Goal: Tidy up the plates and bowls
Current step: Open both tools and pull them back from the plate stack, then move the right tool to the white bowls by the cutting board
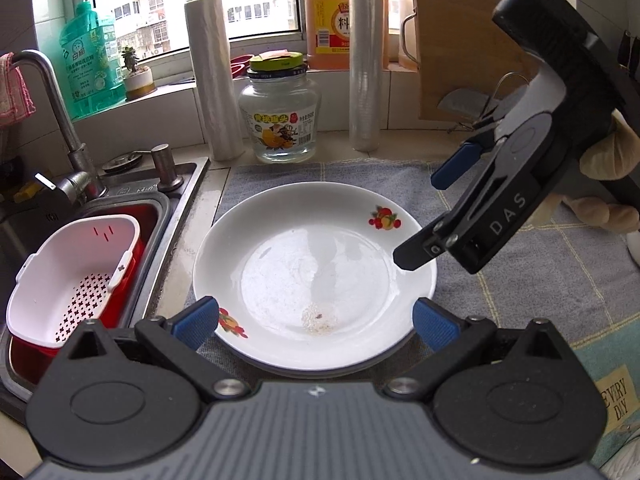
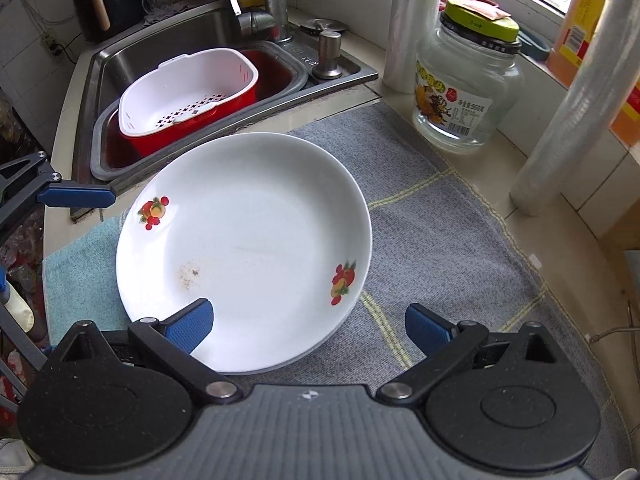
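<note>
While both jaws gape, plate (image 1: 316, 272) between them, on mat (image 1: 520, 272)

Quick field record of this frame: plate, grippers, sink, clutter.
plate: white plate, fruit decals, on grey mat; another plate's rim shows beneath; small crumb stain inside
left gripper: open, fingers either side of the plate's near rim, not gripping
right gripper: open, over the plate's edge, holding nothing
sink: holds white strainer in red tub
clutter: glass jar, two film rolls, behind mat
</note>
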Motion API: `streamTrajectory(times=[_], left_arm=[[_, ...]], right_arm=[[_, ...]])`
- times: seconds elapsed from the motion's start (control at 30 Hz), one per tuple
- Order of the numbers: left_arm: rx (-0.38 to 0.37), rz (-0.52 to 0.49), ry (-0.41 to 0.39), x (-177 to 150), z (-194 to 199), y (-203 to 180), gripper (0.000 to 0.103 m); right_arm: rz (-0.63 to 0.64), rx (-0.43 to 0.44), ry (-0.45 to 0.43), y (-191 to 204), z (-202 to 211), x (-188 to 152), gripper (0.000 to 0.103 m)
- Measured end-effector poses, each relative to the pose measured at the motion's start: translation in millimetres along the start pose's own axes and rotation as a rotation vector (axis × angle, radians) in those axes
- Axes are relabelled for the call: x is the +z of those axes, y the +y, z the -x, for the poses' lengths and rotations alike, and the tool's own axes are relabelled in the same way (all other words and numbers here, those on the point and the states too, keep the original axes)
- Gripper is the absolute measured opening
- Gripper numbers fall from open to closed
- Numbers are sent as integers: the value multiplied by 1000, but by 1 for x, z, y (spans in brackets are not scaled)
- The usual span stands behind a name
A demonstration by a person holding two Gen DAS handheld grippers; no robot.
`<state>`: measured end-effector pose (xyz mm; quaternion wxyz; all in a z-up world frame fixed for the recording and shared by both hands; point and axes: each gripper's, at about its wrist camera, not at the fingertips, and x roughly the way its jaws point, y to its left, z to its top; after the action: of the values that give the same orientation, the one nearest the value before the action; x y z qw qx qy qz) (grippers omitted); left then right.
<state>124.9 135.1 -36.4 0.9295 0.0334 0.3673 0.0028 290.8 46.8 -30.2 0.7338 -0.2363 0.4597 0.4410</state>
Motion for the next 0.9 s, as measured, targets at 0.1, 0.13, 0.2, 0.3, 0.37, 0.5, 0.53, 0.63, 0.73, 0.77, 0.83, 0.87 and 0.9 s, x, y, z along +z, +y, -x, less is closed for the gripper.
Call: streamTrajectory(times=[0.1,0.13,0.2,0.3,0.37,0.5,0.53,0.63,0.73,0.77,0.83,0.87,0.9], left_arm=[[10,13,-9,3,-3,-4,102],[5,20,-10,4,-4,-6,102],[-2,31,-13,5,-6,-10,102],[-17,25,-27,7,-7,-19,102],[-54,13,-38,9,-9,-27,102],[-154,-55,-35,17,-21,-53,102],[-175,-76,-29,20,-24,-62,102],[-254,-125,-33,24,-27,-88,102],[-300,-170,-23,27,-31,-118,102],[-309,-181,-19,27,-32,-126,102],[-331,-206,-12,27,-32,-148,102],[-341,-216,-12,28,-32,-157,102],[-350,-226,-15,29,-31,-167,102]], right_arm=[[-38,-92,-65,0,12,-18,103],[-59,-122,-81,-1,15,-25,103],[-100,-152,-102,-3,21,-40,103],[-169,-224,-118,-6,31,-61,103],[-218,-267,-133,-8,41,-76,103],[-272,-376,-159,-12,65,-101,103],[-285,-406,-164,-15,73,-111,103],[-331,-465,-164,-25,91,-135,103],[-407,-502,-166,-41,112,-162,103],[-439,-509,-169,-47,119,-172,103],[-484,-515,-168,-59,131,-187,103],[-505,-523,-165,-65,138,-197,103],[-515,-531,-163,-69,143,-203,103]])
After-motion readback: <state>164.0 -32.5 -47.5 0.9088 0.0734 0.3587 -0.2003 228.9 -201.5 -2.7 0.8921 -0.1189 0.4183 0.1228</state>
